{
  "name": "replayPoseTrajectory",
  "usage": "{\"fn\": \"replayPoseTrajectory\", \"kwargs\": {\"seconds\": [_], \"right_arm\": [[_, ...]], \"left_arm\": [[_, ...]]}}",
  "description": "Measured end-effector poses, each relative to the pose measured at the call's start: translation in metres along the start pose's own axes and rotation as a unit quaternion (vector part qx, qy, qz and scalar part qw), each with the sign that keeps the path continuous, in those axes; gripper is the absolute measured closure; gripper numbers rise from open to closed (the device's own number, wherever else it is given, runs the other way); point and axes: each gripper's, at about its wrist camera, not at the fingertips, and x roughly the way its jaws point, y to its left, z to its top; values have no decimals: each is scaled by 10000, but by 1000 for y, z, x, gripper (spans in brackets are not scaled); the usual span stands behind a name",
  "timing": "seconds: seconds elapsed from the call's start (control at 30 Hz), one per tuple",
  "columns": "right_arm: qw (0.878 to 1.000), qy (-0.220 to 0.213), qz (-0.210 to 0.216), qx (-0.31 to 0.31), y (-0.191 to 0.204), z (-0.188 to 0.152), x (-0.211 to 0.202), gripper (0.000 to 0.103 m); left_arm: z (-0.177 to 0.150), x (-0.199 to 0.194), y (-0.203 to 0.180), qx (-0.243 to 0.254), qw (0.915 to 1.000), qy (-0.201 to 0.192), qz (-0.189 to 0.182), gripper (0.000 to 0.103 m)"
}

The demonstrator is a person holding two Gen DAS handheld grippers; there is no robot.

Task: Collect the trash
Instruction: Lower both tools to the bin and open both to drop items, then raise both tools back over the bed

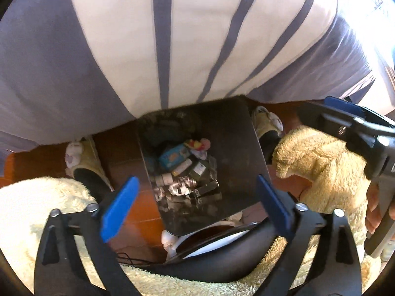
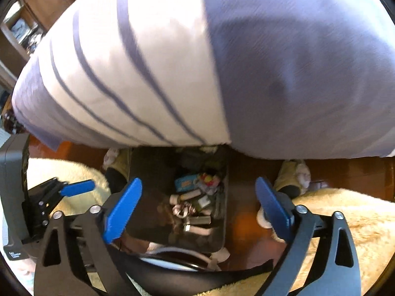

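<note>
We see a striped garment [image 1: 172, 44] in white and grey filling the upper part. Below it, two yellow slippers [image 1: 86, 160] stand on the reddish wooden floor [image 1: 138, 212], beside fluffy cream sleeves [image 1: 321, 162].

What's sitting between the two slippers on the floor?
The dark trash bin, open-topped with wrappers and small bottles inside, stands between the two slippers. Both wrist views show it.

dark open bin [image 1: 237, 133], mixed trash [image 1: 187, 172] inside
</note>
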Motion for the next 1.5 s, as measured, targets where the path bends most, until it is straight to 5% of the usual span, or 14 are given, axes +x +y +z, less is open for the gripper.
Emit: {"fn": "replayPoseTrajectory", "kwargs": {"seconds": [0.23,0.7,1.07,1.5], "right_arm": [[9971,-713,-247,48,-12,18,-55,4],[9787,-1931,-507,-476,2,88,-142,4],[9754,-1991,-540,-779,19,151,-139,4],[9839,-1573,-678,-502,3,234,-77,4]], "left_arm": [[11,-55,-3,159,9971,-724,154,8],[70,-165,11,89,9763,-2046,701,8],[130,-192,37,-44,9687,-2303,924,8],[230,-146,46,-26,9776,-1939,821,8]]}}
